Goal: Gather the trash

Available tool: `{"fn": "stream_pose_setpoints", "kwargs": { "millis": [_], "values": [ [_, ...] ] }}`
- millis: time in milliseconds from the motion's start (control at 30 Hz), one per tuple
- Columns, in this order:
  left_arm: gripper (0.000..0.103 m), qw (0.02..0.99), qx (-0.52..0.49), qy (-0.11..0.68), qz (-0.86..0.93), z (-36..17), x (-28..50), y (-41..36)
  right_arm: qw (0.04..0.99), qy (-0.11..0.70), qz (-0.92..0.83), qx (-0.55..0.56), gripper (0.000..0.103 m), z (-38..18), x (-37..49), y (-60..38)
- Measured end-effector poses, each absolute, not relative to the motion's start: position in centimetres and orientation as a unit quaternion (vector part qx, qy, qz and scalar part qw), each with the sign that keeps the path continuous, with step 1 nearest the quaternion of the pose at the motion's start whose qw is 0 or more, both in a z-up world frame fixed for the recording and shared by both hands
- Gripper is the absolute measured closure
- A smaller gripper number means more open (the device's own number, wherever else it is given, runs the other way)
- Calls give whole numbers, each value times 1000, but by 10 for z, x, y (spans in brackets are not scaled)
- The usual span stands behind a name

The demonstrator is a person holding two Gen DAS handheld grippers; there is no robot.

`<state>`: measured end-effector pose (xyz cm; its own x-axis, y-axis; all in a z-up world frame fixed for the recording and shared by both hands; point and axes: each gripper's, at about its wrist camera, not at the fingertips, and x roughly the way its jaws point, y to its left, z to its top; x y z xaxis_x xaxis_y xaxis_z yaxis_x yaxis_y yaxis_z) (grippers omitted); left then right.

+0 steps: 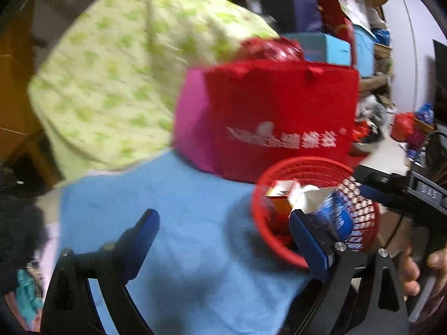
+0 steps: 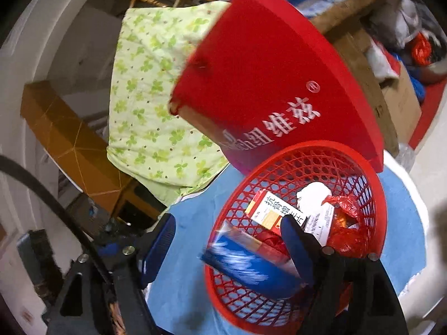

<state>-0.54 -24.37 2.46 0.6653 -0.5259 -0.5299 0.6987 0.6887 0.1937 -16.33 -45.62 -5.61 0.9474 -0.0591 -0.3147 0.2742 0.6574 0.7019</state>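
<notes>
On the blue cloth (image 1: 178,223) covering the worktop, a red mesh basket (image 2: 371,184) is sitting near the right edge, holding a white medicine box (image 2: 275,212), crumpled red plastic (image 2: 346,223) and a blue packet (image 2: 251,268). Just behind it, a red gift bag (image 1: 279,111) is standing, with green-patterned bedding (image 1: 111,83) lying far left. Both the left tongs (image 1: 223,231) and right tongs (image 2: 229,240) are gaping open, gripping nothing.

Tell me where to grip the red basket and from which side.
Grip the red basket by its solid top rim, coming down from above at the near edge, one finger inside and one outside. The rim is a thick, smooth band, while the walls below are open lattice and flare outward, so a side pinch would likely slip. The near edge also avoids the red bag standing close behind it.
</notes>
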Motion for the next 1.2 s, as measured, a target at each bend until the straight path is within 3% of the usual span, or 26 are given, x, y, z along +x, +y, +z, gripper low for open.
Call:
{"fn": "stream_pose_setpoints", "kwargs": {
  "millis": [100, 433, 1200],
  "values": [
    [4, 906, 193, 216, -309, 38, -8, -221, 913, 130, -113, 369, 23, -35, -174, -432],
    [3, 930, 176, 188, -262, 65, -38, -165, 953, 133, -147, 227, 23, 30, -205, -346],
    [3, 949, 146, 170, -222, 89, -83, -94, 950, 177, -208, 149, 22, 56, -242, -269]
  ]
}}
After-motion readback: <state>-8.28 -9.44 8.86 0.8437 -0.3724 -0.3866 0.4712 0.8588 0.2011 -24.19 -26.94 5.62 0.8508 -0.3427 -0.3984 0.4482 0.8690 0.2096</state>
